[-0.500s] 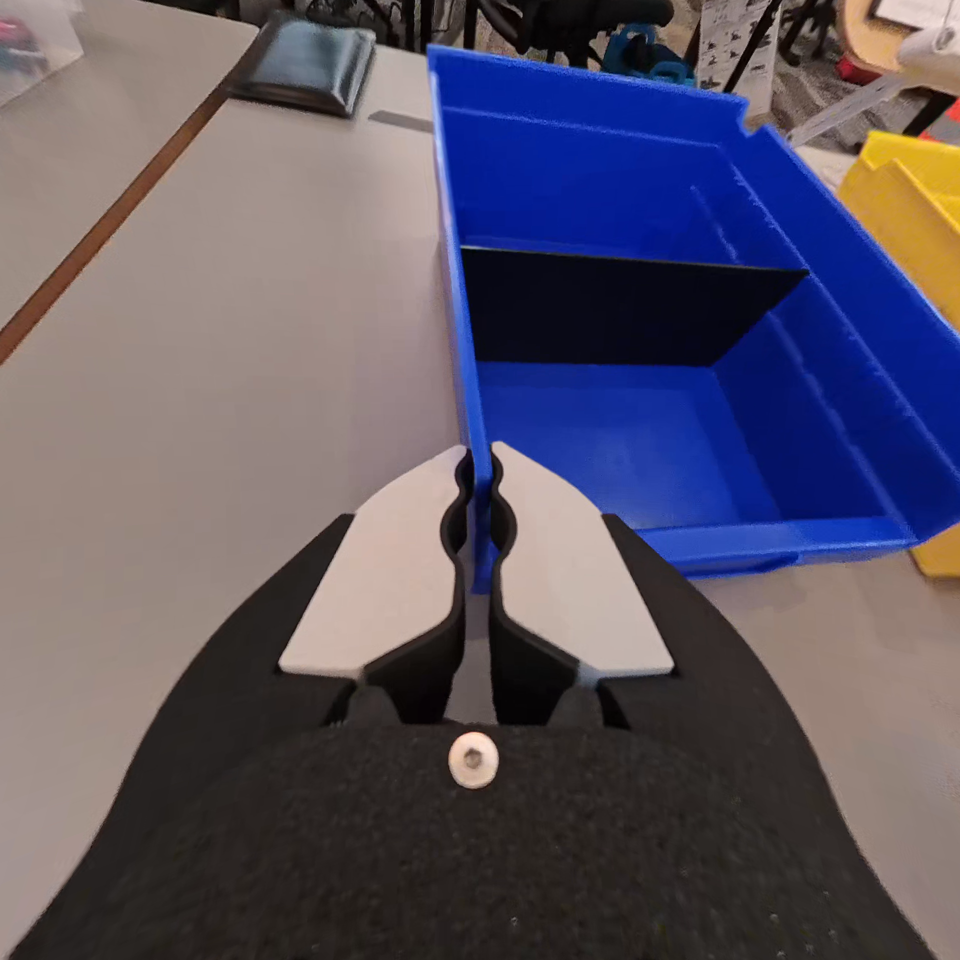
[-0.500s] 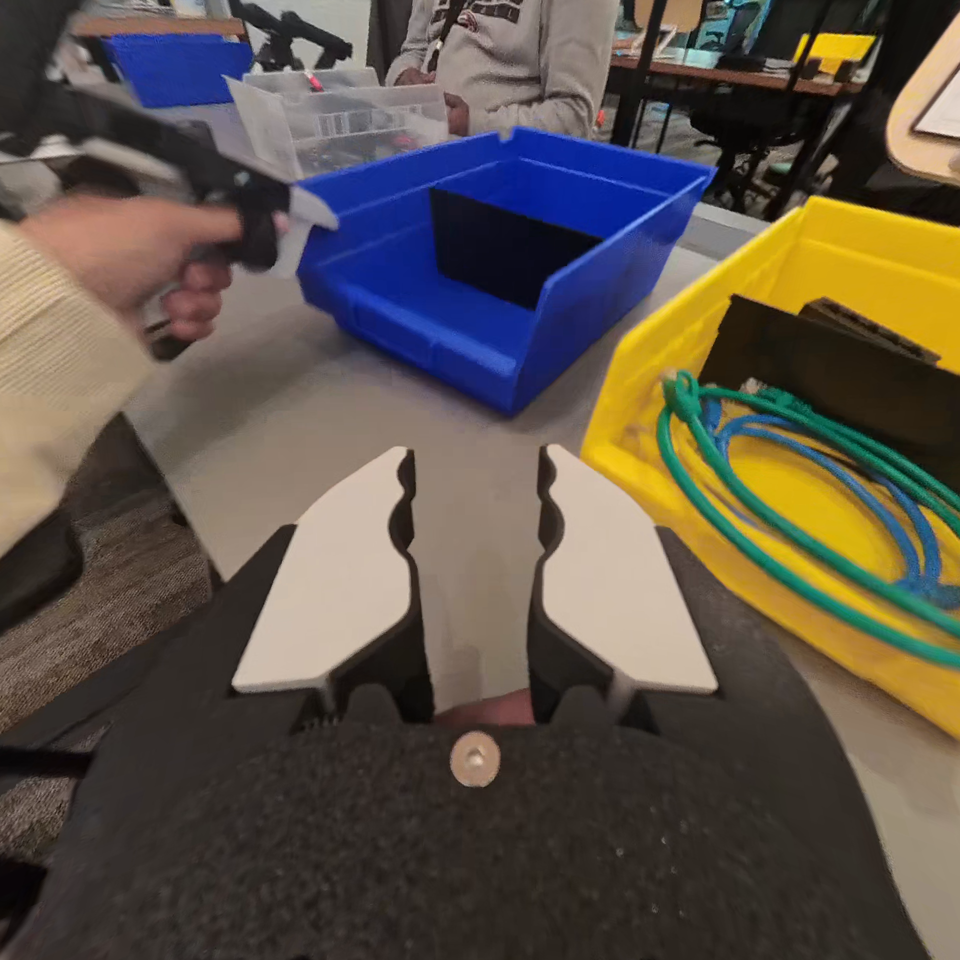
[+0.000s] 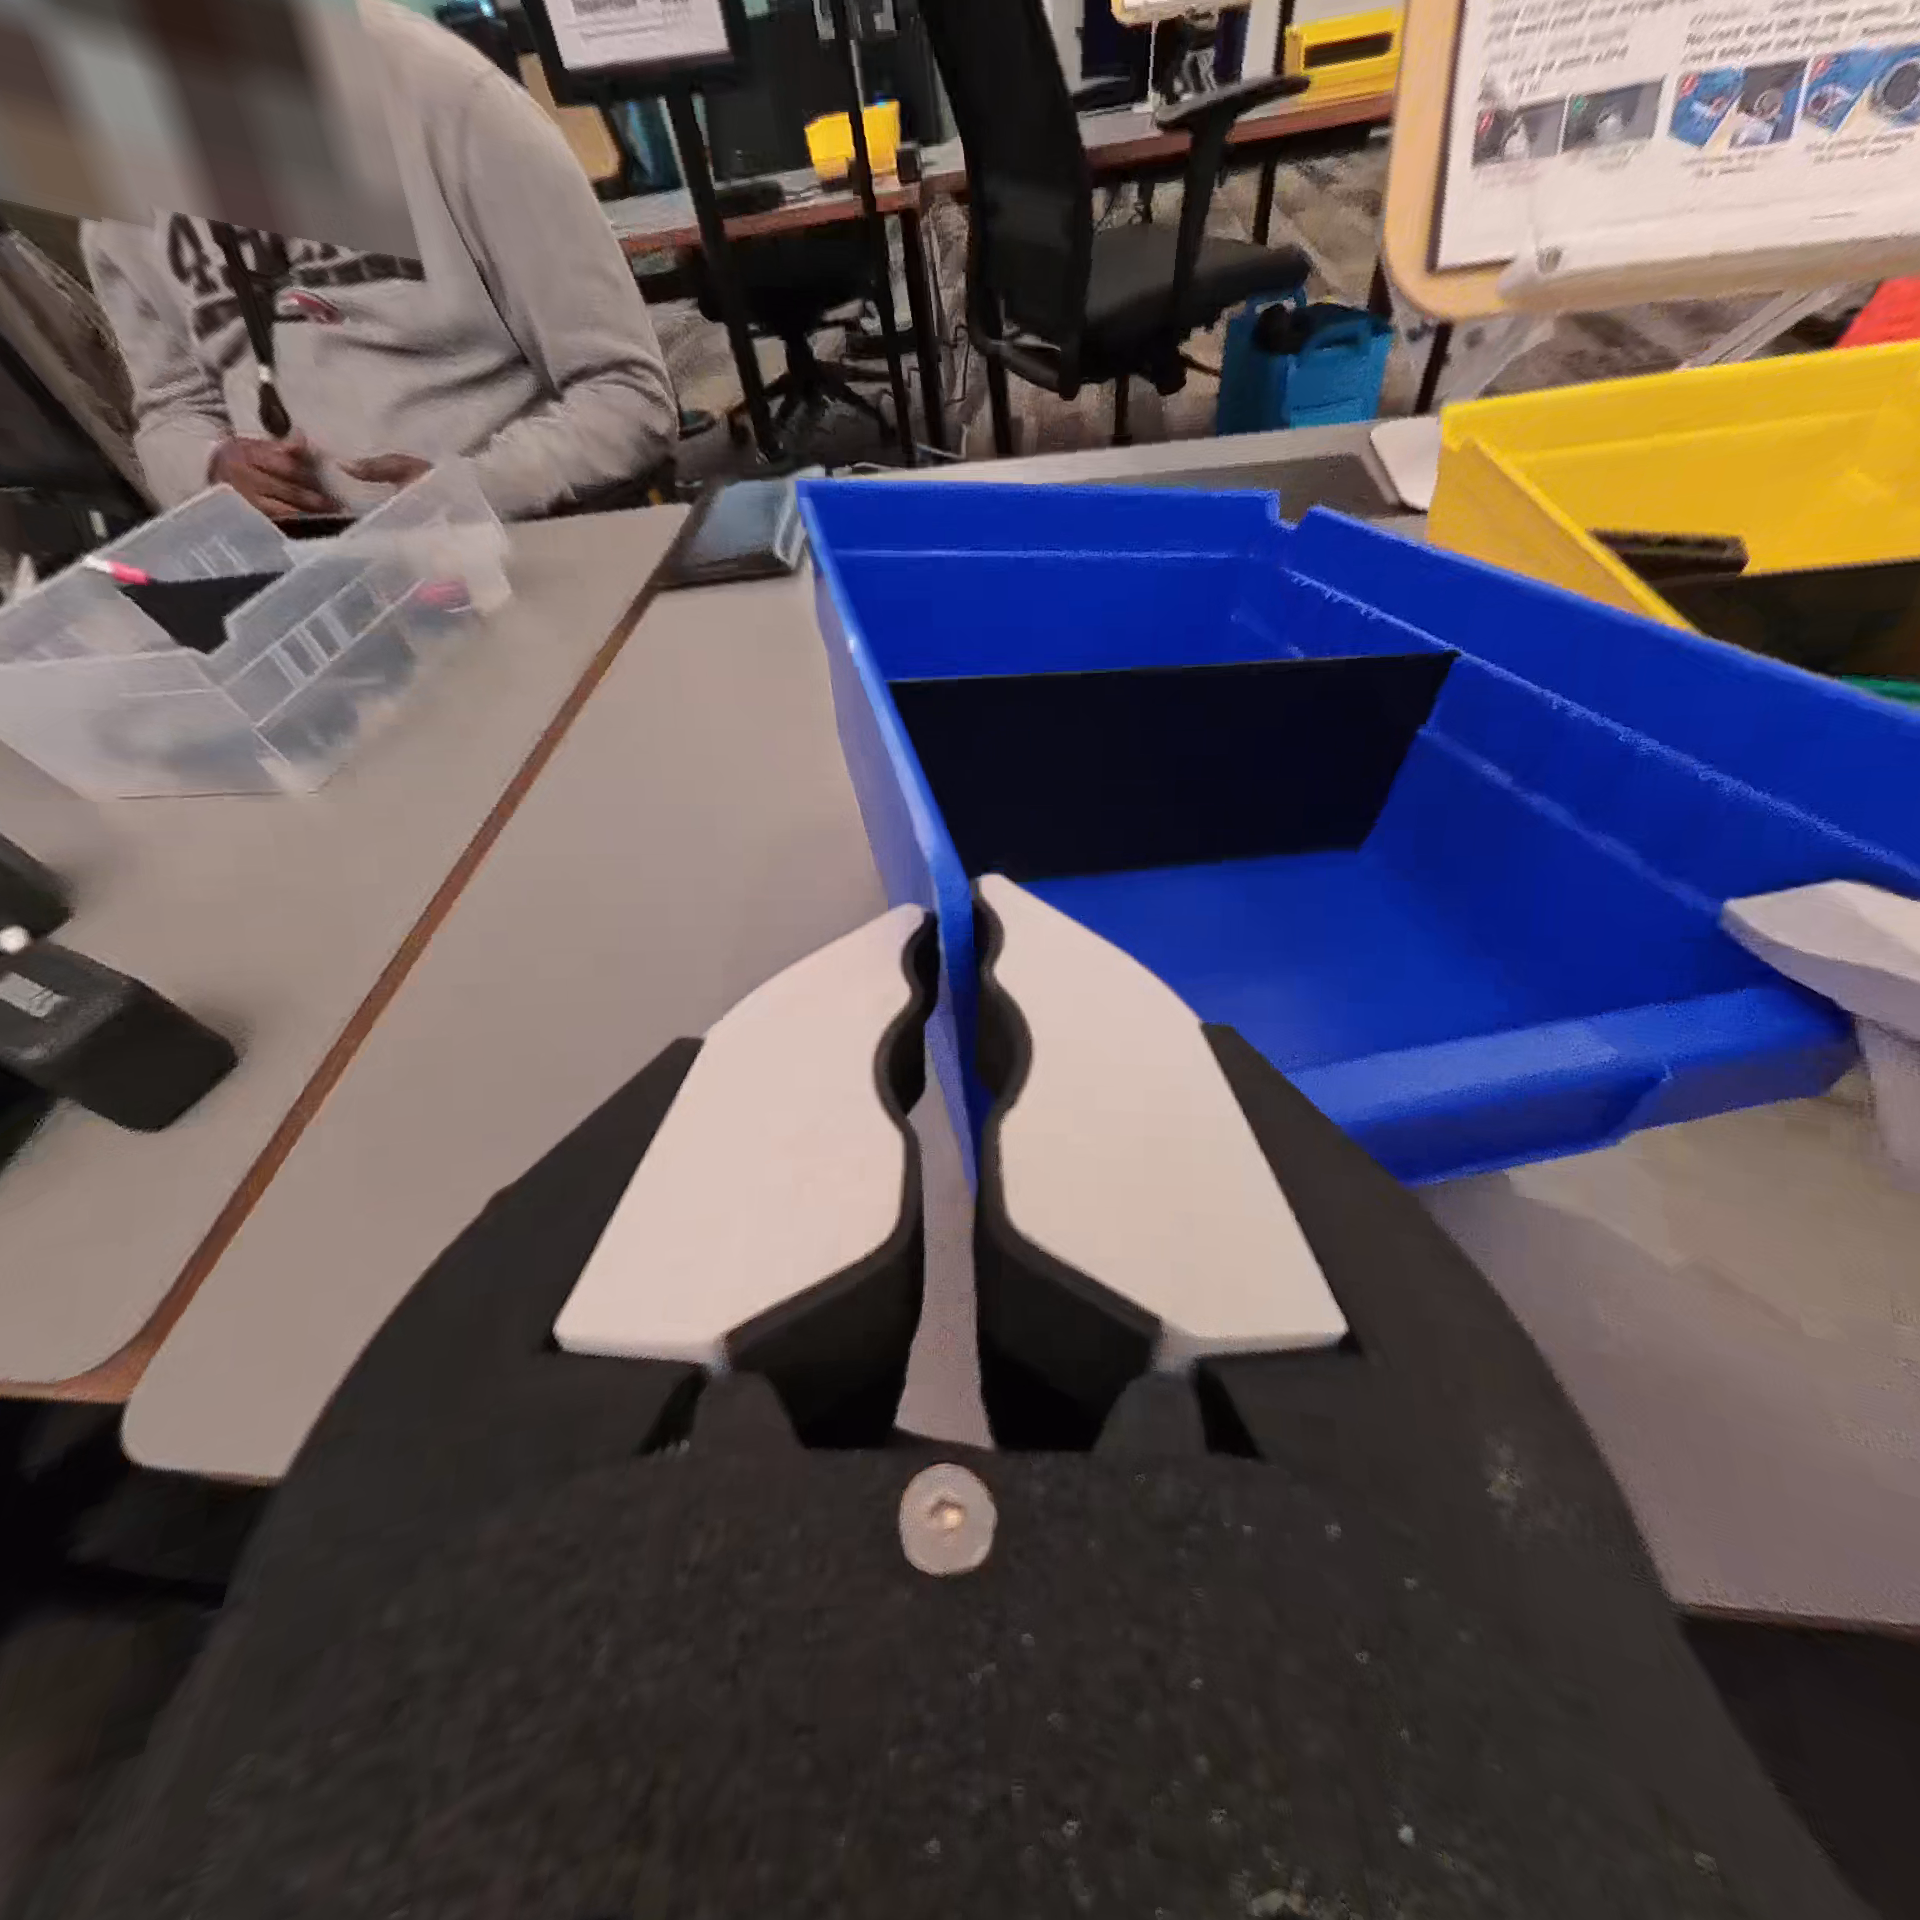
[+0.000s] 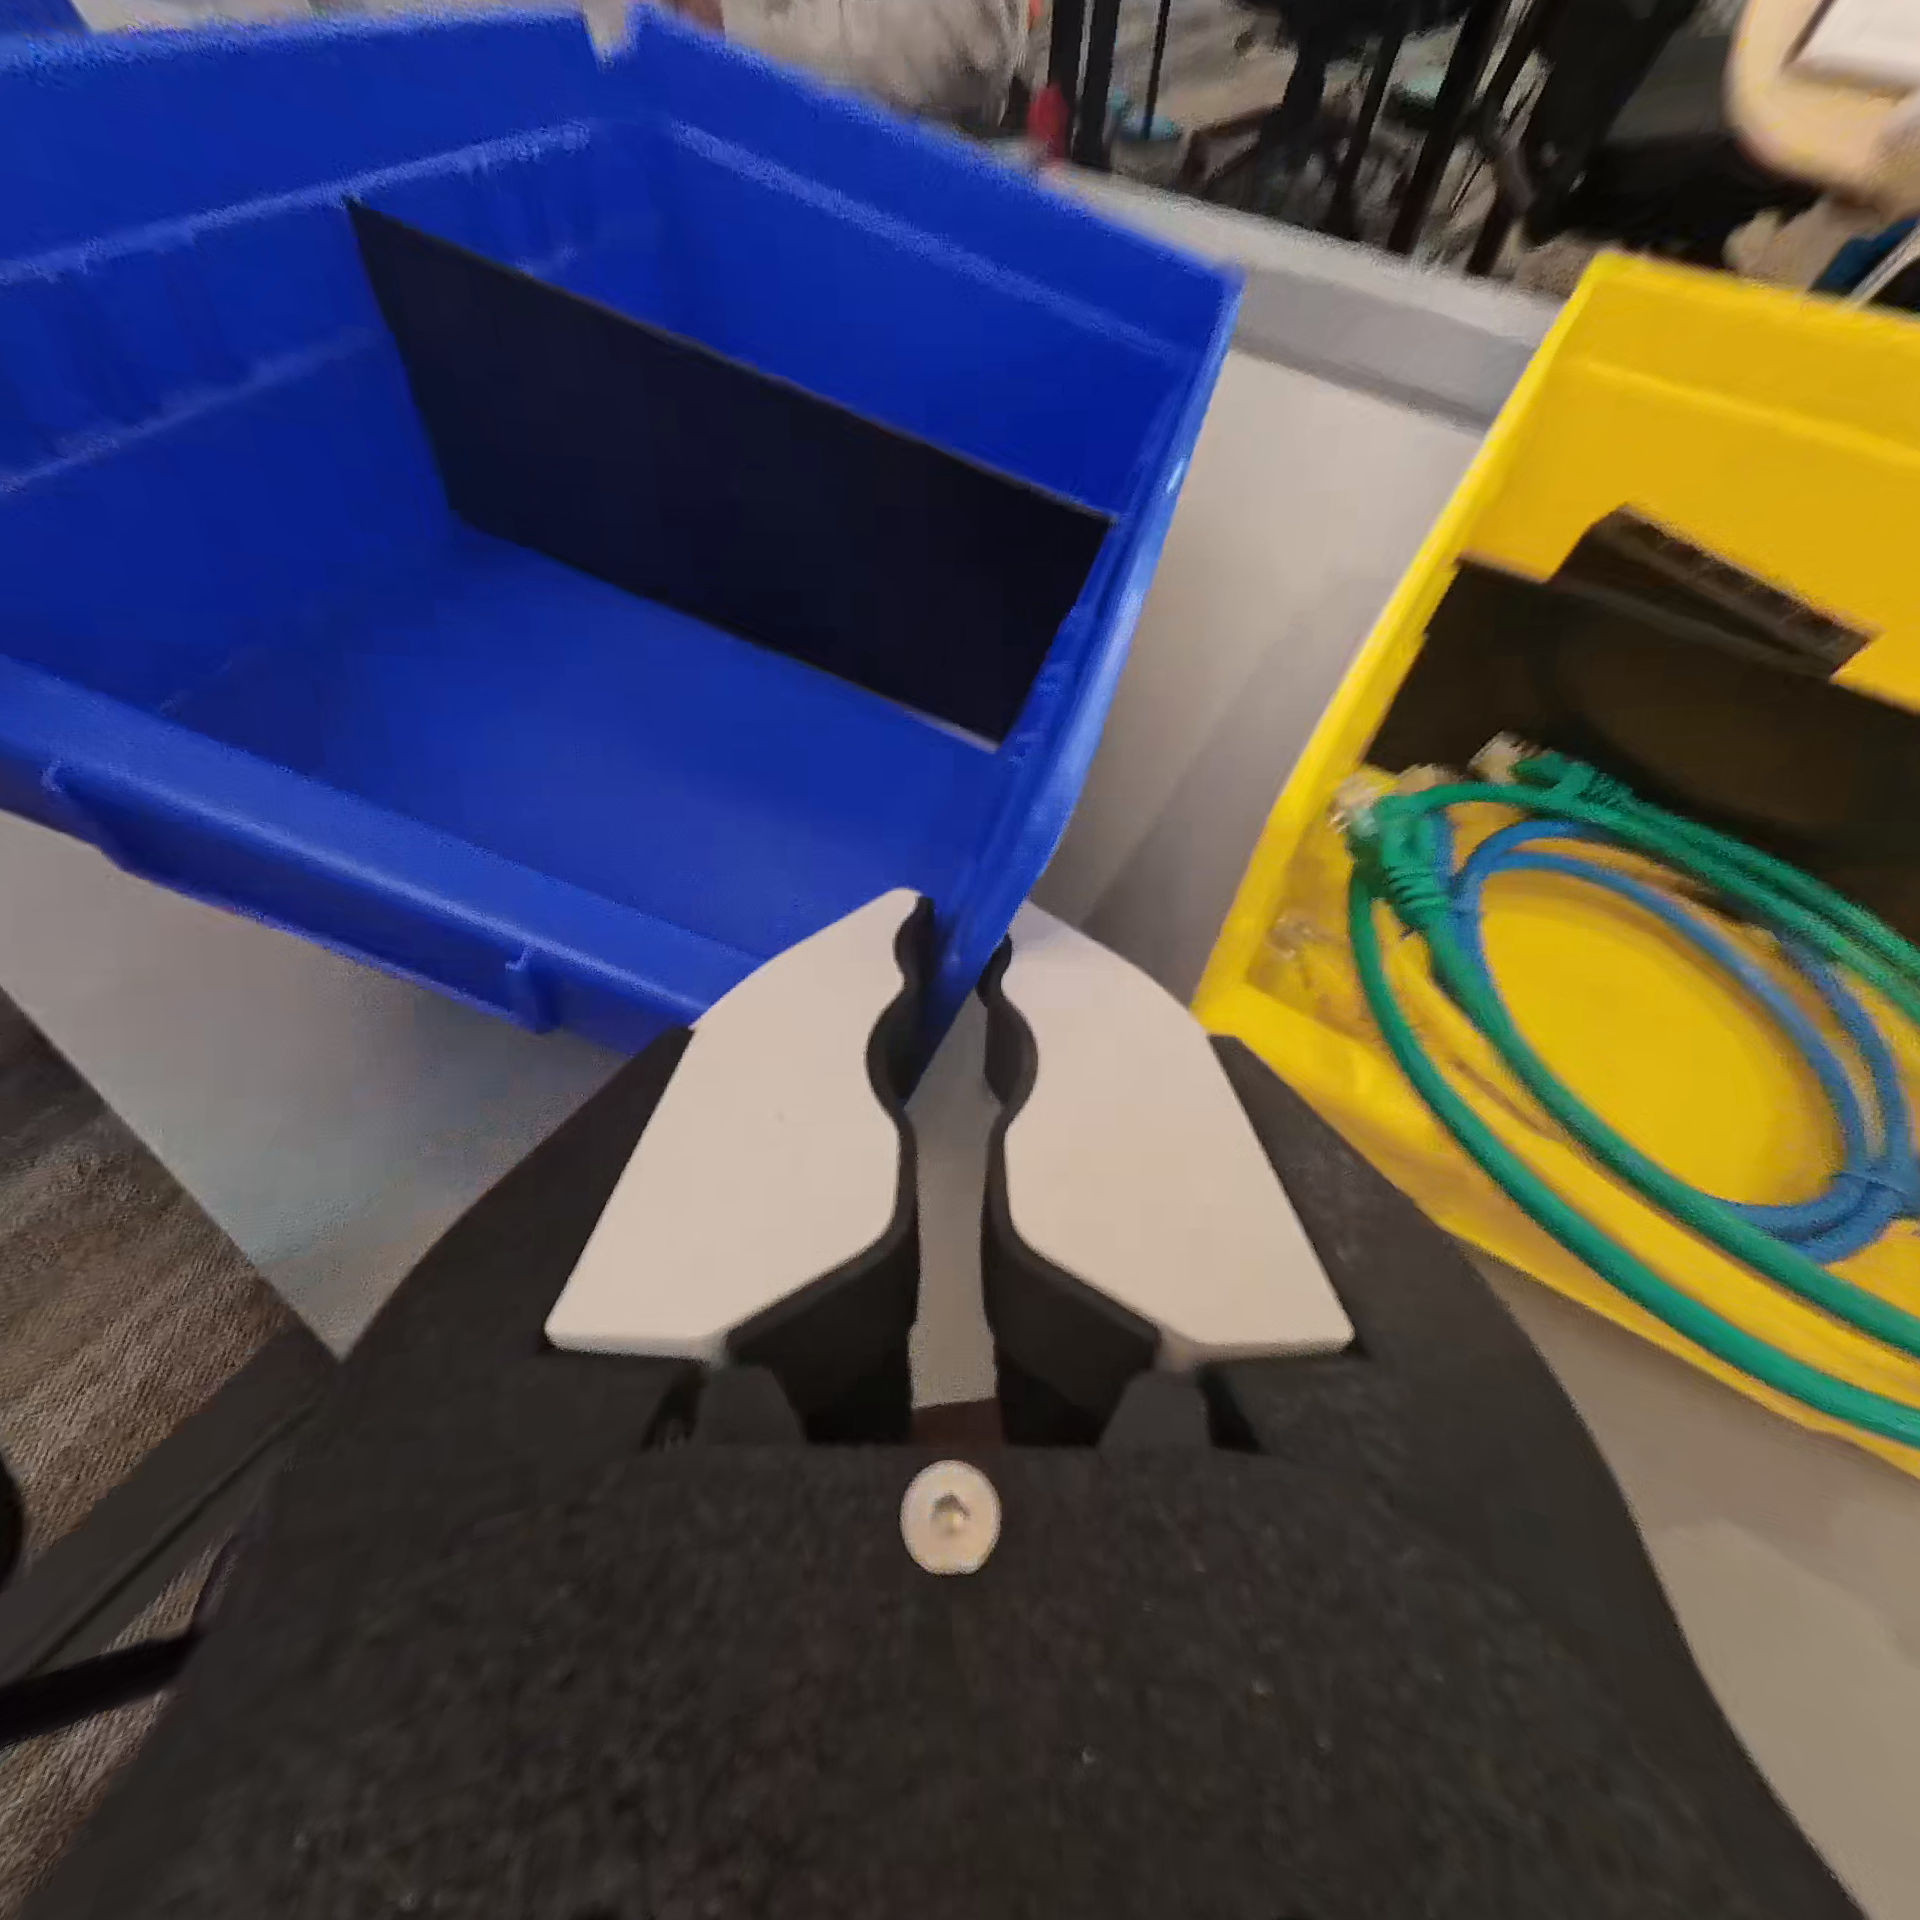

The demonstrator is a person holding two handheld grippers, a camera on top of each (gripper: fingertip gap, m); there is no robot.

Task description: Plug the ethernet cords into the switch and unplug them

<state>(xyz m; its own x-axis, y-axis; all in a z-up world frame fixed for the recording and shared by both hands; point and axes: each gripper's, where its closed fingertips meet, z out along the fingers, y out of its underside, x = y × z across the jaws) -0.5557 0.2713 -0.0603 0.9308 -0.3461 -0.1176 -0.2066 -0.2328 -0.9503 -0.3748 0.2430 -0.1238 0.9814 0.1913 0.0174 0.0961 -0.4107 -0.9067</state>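
While both tongs, left [image 3: 951, 925] and right [image 4: 954, 935], pinched the blue bin [image 4: 623, 665], cords [image 4: 1621, 997] lay right, nearer my right.

Blue bin [image 4: 312, 852], yellow bin [image 4: 1683, 416] — green cord [image 4: 1558, 1174], blue cord [image 4: 1849, 997]

Left tool [image 3: 954, 914] clamped on blue bin [image 3: 1662, 790] side wall.
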